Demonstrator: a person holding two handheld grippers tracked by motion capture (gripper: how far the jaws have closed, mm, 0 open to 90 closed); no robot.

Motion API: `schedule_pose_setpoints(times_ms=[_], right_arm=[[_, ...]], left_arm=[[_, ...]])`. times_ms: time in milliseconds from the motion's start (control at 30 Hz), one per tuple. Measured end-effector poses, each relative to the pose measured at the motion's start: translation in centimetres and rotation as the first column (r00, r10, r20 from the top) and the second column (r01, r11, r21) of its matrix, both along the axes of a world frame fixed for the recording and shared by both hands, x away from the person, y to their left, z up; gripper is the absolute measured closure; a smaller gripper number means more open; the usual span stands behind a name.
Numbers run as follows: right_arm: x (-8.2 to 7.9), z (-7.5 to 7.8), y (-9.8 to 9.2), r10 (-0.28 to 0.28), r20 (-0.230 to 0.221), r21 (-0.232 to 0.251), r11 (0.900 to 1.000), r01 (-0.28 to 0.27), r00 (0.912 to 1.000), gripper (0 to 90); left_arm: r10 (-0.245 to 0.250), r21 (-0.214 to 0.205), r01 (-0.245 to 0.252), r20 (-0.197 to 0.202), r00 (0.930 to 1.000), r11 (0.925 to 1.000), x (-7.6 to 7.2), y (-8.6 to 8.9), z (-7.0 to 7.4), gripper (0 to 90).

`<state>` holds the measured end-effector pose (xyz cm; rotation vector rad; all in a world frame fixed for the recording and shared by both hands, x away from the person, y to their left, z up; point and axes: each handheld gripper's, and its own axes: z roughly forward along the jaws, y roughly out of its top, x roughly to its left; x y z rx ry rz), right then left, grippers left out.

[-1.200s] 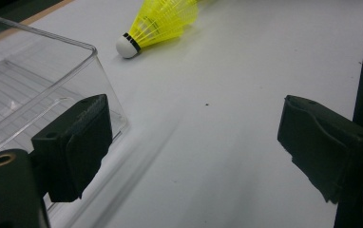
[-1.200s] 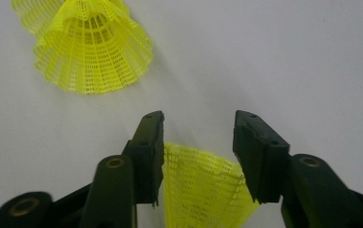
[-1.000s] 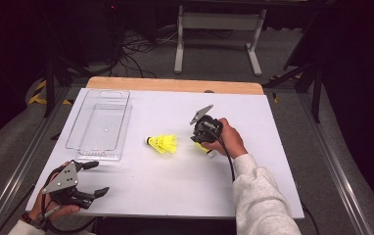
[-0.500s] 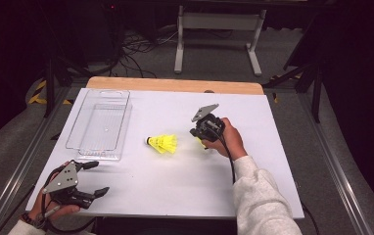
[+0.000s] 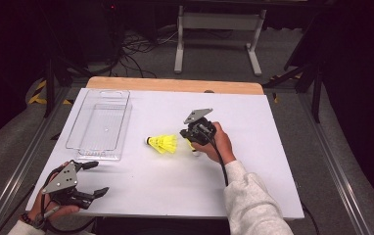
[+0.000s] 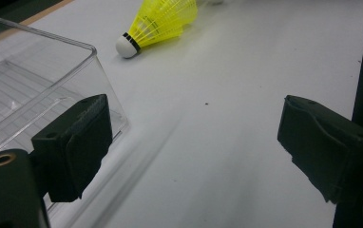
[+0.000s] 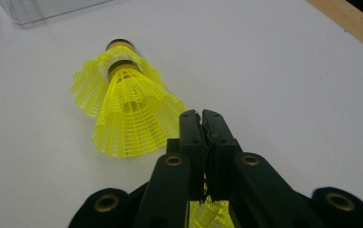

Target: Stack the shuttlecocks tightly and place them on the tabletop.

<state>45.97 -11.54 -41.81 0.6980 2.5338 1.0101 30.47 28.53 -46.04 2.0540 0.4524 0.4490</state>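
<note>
Yellow mesh catches the eye first: a shuttlecock lies on its side near the middle of the white table, cork tip pointing toward the tray, skirt flaring toward the right gripper. In the right gripper view it looks like two shuttlecocks nested or lying one against the other, since two banded corks show one behind the other, though I cannot tell for sure. The right gripper sits just beside the skirt's open end, its jaws pressed together, having just been closing; a scrap of yellow mesh shows below and behind the tips, but whether the pads actually pinch it I cannot tell. The person's right hand wraps the gripper body, a pale sleeve trailing back to the near edge. Beyond the shuttlecock, to the left, a clear plastic tray stands flat on the table with nothing in it. The left gripper rests at the near left corner, well apart from the shuttlecock, jaws spread wide with nothing between them; in its own view one jaw sits just in front of the tray's corner.
</note>
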Motion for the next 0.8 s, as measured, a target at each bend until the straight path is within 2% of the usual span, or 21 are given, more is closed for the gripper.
schedule_pose_setpoints(times_ms=[433, 533, 667, 800], right_arm=[[-1.5, -0.6, -1.5, -0.016, 0.049, 0.025, 0.9996, 0.015, 0.9987, 86.0], [-2.0, -0.6, -2.1, -0.023, 0.049, 0.047, 0.9987, 0.021, 0.9985, 83.7], [-2.8, -0.3, -3.0, -0.035, 0.061, 0.032, 0.999, 0.033, 0.9976, 79.5], [-4.0, -0.3, -3.9, -0.03, 0.054, 0.026, 0.9992, 0.029, 0.9981, 75.3]], left_arm=[[0.004, 0.002, -0.004, 0.001, 1.0, 1.0, 0.0, 0.0, 0.0, 12.3], [0.005, 0.001, -0.005, 0.001, 1.0, 1.0, 0.0, 0.0, 0.0, 12.3], [0.008, 0.004, -0.008, 0.001, 1.0, 1.0, 0.0, 0.0, 0.0, 12.3], [0.012, 0.002, -0.012, 0.006, 0.9999, 0.9999, 0.0, 0.1, 0.1, 12.3]])
